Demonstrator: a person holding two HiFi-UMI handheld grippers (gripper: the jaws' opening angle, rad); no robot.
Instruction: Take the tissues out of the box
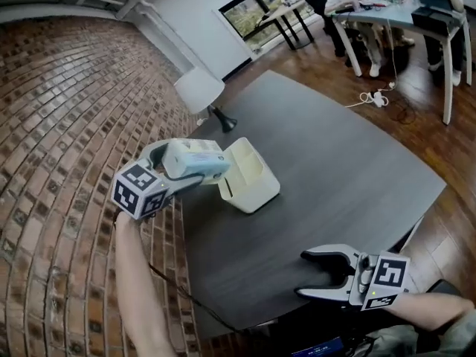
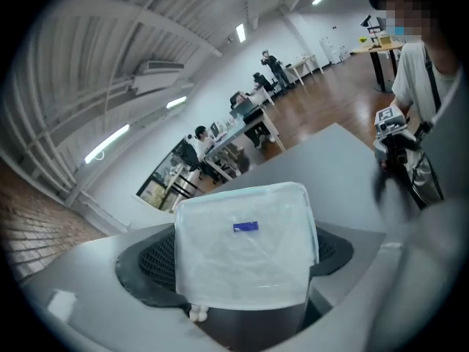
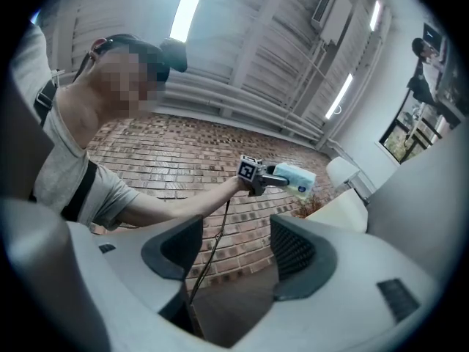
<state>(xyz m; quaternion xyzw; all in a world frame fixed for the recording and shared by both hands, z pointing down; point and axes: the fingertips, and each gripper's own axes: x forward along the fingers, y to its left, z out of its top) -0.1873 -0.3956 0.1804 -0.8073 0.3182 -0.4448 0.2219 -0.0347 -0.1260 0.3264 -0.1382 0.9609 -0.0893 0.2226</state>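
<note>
My left gripper is shut on a pale blue pack of tissues, held in the air just left of the open cream box on the dark table. In the left gripper view the tissue pack fills the space between the jaws. The right gripper view shows the same pack at arm's length above the cream box. My right gripper stands open with nothing in it, at the table's near edge. The box's inside looks bare from the head view.
A white lamp stands at the table's far left corner. A brick wall runs close along the left. A cable hangs below the left arm. People sit at white desks in the background.
</note>
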